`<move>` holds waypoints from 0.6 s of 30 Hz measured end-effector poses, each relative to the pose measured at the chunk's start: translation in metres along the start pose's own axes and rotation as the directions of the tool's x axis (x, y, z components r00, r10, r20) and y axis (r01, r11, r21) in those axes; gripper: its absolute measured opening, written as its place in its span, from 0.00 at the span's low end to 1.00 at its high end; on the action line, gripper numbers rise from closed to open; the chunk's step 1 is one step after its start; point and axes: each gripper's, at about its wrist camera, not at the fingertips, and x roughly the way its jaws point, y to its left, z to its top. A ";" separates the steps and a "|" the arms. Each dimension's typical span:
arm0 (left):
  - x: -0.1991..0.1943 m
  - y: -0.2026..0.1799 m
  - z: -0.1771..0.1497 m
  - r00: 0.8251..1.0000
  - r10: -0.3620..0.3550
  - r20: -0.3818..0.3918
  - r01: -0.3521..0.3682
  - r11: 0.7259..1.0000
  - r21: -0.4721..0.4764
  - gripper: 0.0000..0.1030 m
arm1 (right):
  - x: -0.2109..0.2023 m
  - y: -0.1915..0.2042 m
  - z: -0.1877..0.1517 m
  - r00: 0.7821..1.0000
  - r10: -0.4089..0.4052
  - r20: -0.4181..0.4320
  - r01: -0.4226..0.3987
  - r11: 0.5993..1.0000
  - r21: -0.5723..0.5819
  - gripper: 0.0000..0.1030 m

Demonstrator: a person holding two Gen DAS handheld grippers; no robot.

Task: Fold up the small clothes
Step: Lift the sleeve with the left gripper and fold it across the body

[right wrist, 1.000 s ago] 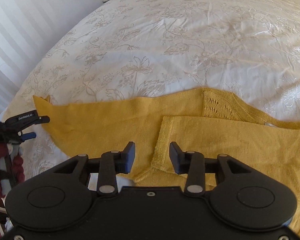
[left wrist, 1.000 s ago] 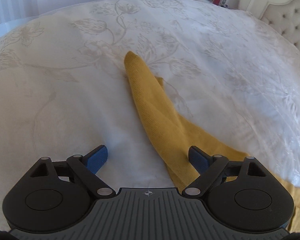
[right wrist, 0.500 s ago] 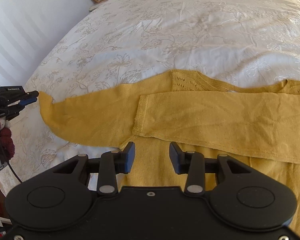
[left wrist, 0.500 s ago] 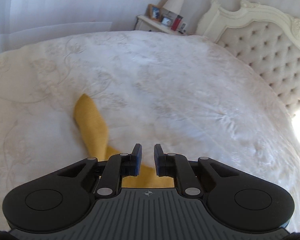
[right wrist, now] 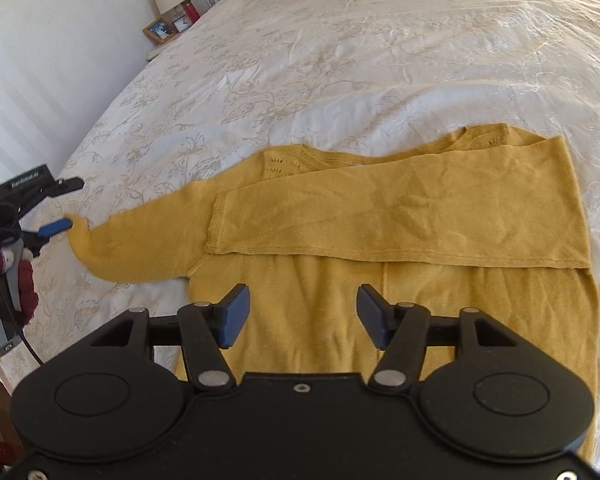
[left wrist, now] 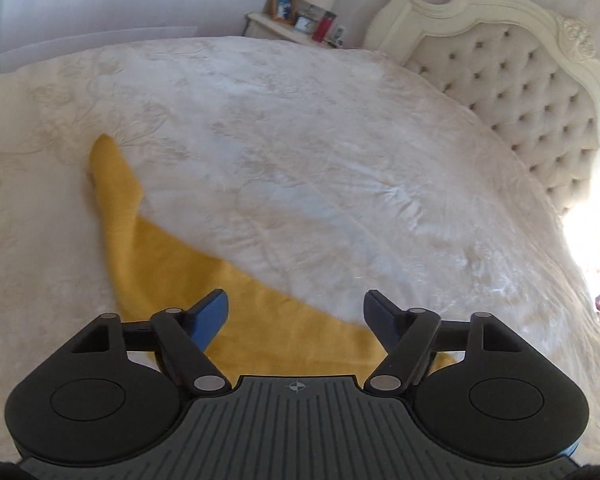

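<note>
A mustard-yellow knit sweater [right wrist: 380,288] lies flat on the white floral bedspread [right wrist: 340,60]. One sleeve [right wrist: 400,216] is folded across its chest. The other sleeve [right wrist: 140,240] stretches out to the left. My right gripper [right wrist: 300,316] is open and empty above the sweater's body. My left gripper [left wrist: 296,316] is open above the outstretched sleeve [left wrist: 148,248], holding nothing. In the right wrist view the left gripper [right wrist: 56,227] shows at the sleeve's cuff.
A tufted headboard [left wrist: 540,92] stands at the right in the left wrist view. A nightstand with a lamp, photo frames and a red item [left wrist: 300,16] sits beyond the bed. The person's dark red sleeve [right wrist: 4,280] is at the left edge.
My left gripper shut half a second ago and has opened wide again over the sleeve. My right gripper has opened wider and pulled back, so more of the sweater shows.
</note>
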 end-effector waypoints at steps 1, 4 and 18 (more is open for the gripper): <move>0.000 0.010 -0.001 0.999 0.032 -0.001 -0.032 0.999 -0.019 0.79 | -0.001 -0.002 0.000 1.000 -0.005 0.001 0.005 1.000 0.003 0.72; 0.007 0.041 0.003 0.993 0.119 -0.007 -0.119 0.990 -0.075 0.80 | 0.000 -0.007 0.002 1.000 -0.023 -0.004 0.023 1.000 0.009 0.73; 0.084 0.086 0.030 0.977 0.187 -0.100 -0.194 0.979 -0.062 0.43 | -0.005 0.001 -0.001 0.999 -0.037 -0.010 0.037 0.999 -0.020 0.83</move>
